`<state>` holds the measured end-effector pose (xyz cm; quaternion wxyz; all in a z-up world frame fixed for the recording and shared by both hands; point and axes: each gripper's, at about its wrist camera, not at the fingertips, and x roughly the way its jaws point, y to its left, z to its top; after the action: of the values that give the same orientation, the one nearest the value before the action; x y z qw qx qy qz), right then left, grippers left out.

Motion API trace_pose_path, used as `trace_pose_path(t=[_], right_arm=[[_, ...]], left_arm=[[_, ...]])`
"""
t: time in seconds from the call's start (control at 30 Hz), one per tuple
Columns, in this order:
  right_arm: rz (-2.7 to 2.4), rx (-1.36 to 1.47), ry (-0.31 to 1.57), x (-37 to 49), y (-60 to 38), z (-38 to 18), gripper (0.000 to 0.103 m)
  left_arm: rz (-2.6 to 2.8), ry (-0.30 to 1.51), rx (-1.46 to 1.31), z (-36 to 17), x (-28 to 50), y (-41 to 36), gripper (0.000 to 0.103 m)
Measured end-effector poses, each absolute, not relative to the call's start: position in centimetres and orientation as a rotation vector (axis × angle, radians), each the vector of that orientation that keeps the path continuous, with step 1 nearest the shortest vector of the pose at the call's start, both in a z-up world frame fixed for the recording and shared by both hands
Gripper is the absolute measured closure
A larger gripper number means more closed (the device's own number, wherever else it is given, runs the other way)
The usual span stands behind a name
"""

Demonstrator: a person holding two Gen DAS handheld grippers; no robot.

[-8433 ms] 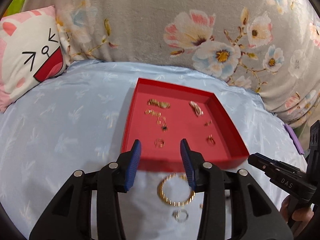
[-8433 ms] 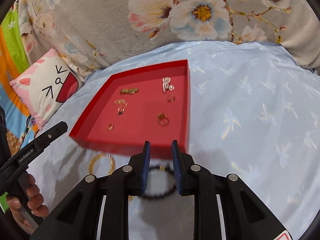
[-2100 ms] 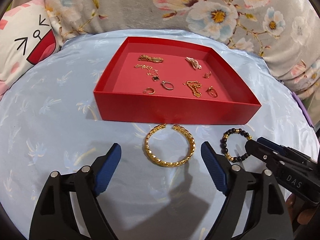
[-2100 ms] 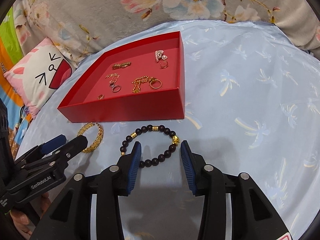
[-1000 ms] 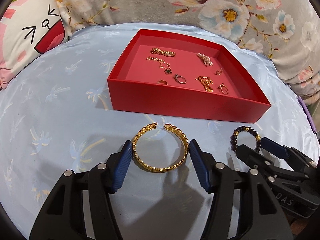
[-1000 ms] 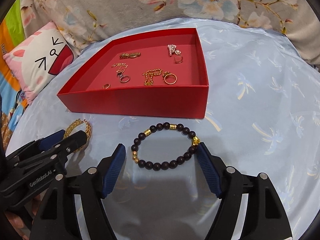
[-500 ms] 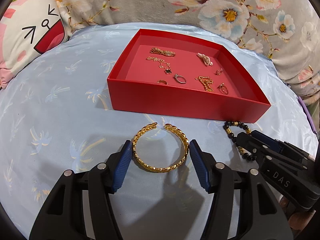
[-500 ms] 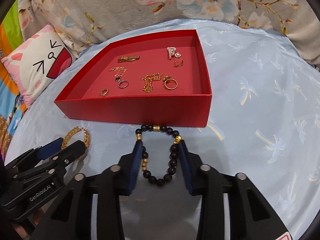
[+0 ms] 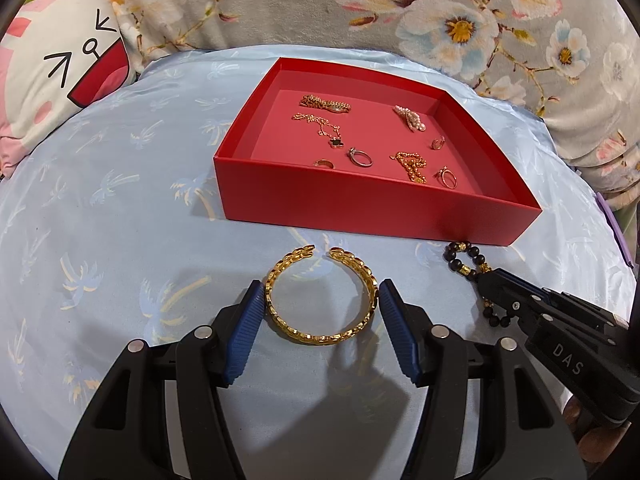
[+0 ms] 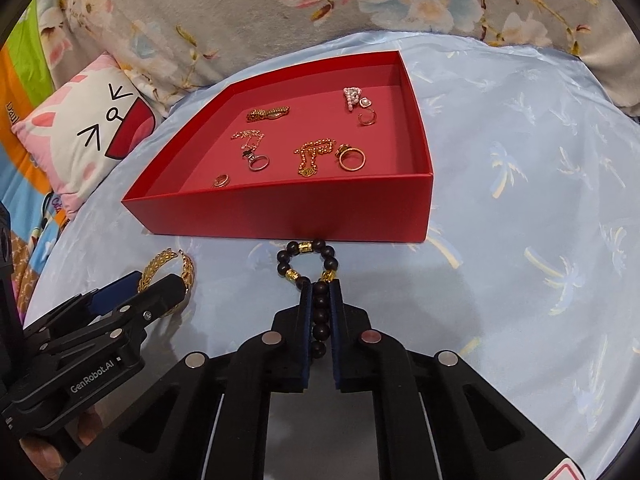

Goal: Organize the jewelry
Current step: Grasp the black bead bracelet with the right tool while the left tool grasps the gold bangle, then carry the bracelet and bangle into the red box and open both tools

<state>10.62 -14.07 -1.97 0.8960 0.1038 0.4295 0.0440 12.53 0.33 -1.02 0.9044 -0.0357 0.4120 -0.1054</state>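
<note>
A gold open bangle (image 9: 322, 299) lies on the blue sheet in front of the red tray (image 9: 360, 208). My left gripper (image 9: 320, 294) is open with its blue pads on either side of the bangle, touching or nearly touching it. My right gripper (image 10: 320, 286) is shut on a dark bead bracelet (image 10: 316, 276), squeezed into a narrow loop just before the tray's front wall (image 10: 300, 216). The bracelet also shows in the left wrist view (image 9: 466, 260). The bangle shows at the left of the right wrist view (image 10: 168, 266).
The tray holds several rings, chains and a pearl piece (image 9: 408, 118). A cat-face pillow (image 9: 60, 76) lies at the left and a flowered grey quilt (image 9: 400, 12) behind the tray. A purple object (image 9: 616, 232) sits at the right edge.
My right gripper has shut on the bead bracelet, squeezing it from a round ring into a narrow loop. My left gripper closed in around the bangle earlier and now holds still.
</note>
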Motion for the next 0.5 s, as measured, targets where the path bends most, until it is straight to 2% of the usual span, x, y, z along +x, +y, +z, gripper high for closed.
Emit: trace_pose_path(t=[0.27, 0.5], right_arm=[[0.090, 0.234, 0.865, 9.2, -14.4, -1.2, 0.096], [0.107, 0.243, 0.776, 7.0, -15.3, 2.7, 0.096]], left_arm=[[-0.235, 0.847, -0.087, -1.1, 12.2, 0.2, 0.047], [-0.270, 0.830, -0.083, -0.1, 10.2, 0.1, 0.047]])
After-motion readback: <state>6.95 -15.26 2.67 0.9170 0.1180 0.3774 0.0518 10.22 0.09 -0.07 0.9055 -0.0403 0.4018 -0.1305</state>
